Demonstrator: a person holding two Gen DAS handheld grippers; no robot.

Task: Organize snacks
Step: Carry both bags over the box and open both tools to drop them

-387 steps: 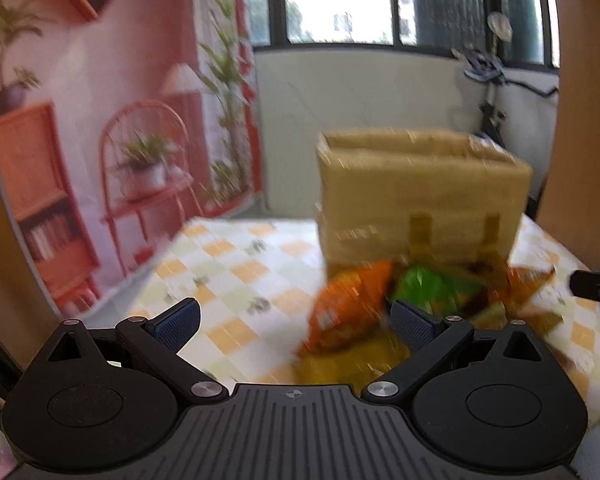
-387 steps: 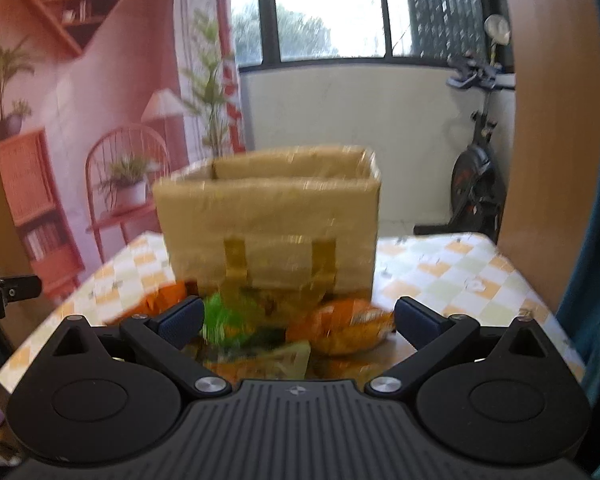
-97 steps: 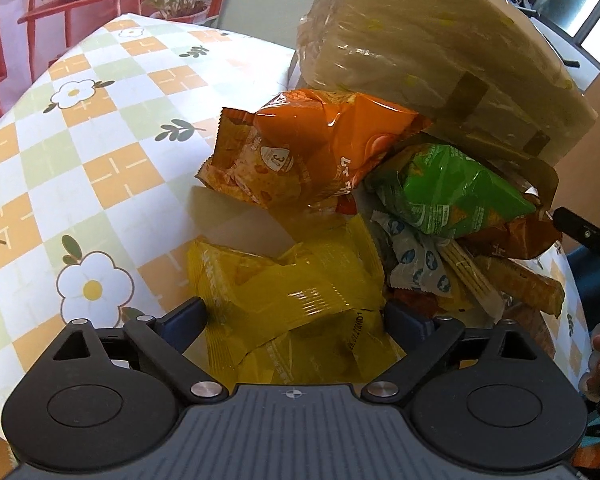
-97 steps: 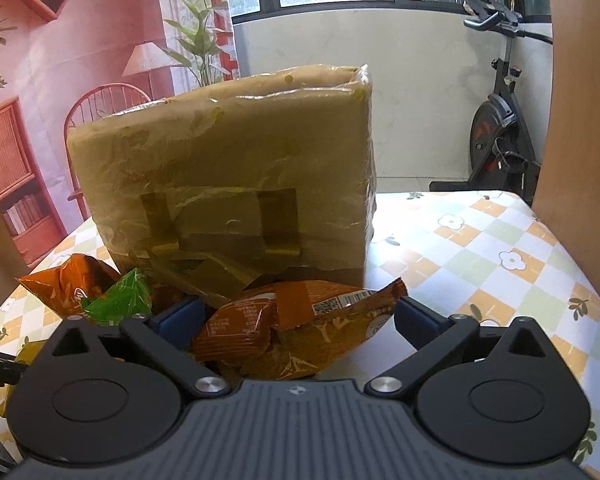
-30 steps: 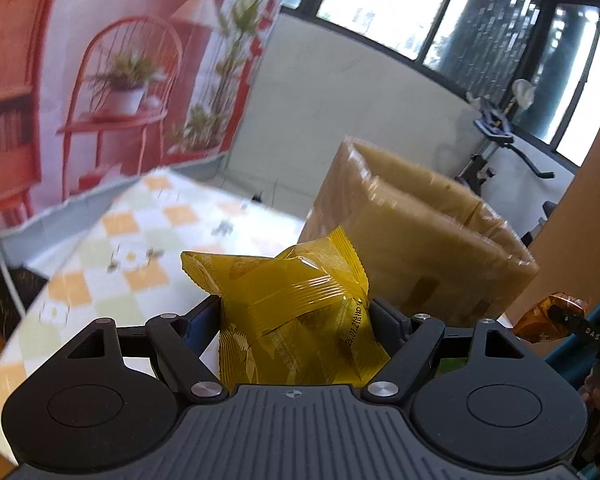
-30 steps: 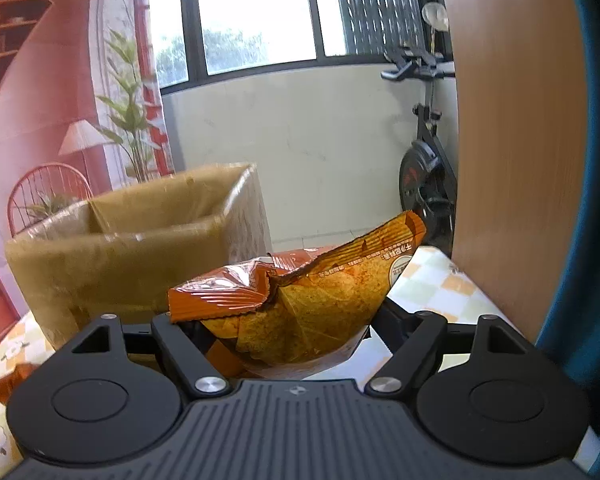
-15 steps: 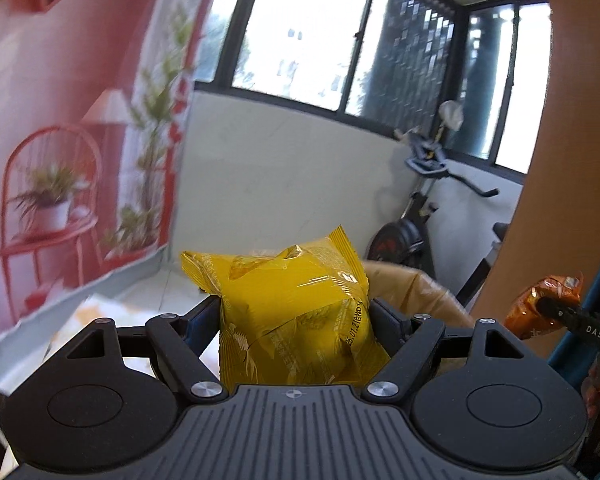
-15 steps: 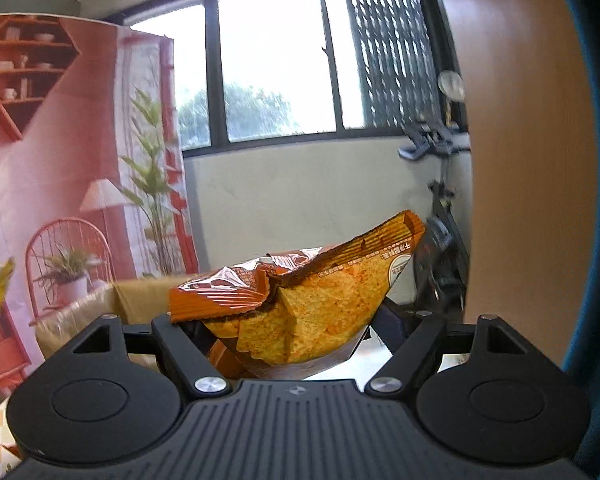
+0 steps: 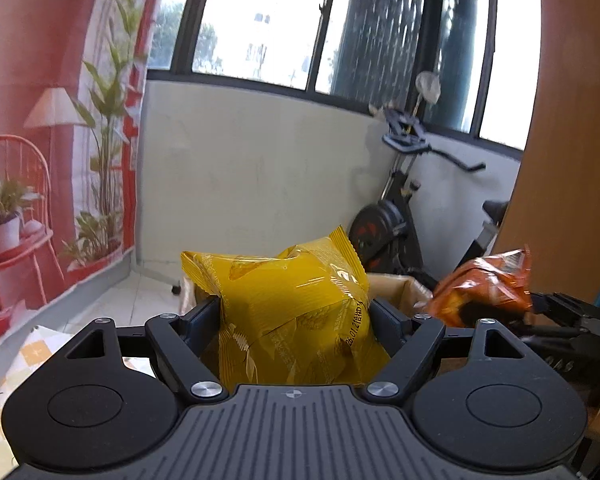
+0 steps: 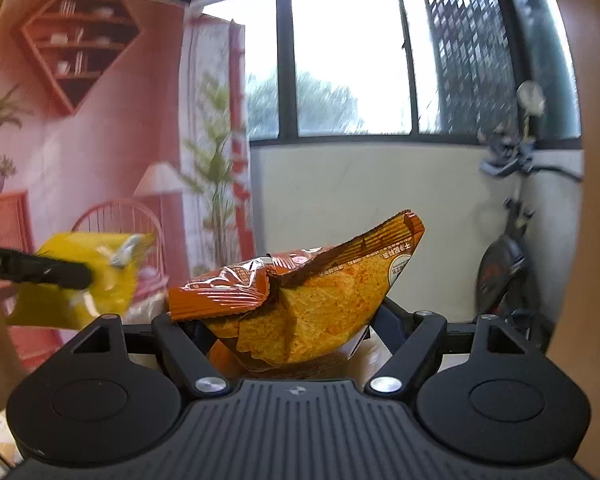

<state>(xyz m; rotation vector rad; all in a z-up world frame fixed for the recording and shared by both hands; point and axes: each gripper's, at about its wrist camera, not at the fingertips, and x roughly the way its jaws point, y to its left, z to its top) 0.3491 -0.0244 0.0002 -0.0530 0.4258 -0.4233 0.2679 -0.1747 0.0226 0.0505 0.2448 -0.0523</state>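
Note:
My left gripper [image 9: 296, 316] is shut on a yellow snack packet [image 9: 296, 312] and holds it high, above the cardboard box [image 9: 396, 286], whose open top edge shows just behind the packet. My right gripper [image 10: 296, 320] is shut on an orange chip bag [image 10: 300, 300], also held high. In the left wrist view the orange bag [image 9: 484, 284] hangs at the right, close over the box. In the right wrist view the yellow packet [image 10: 76, 284] and a left finger [image 10: 40, 268] show at the left. The box is mostly hidden in the right wrist view.
A corner of the checkered tablecloth [image 9: 16, 364] shows at lower left. An exercise bike [image 9: 400, 216] stands by the window wall behind the box. A wooden panel [image 9: 572, 140] rises at the right. A printed pink backdrop [image 10: 80, 140] fills the left.
Both grippers have risen and come closer together with their packets. The box has sunk lower in both views, and the orange bag now sits nearer the yellow packet.

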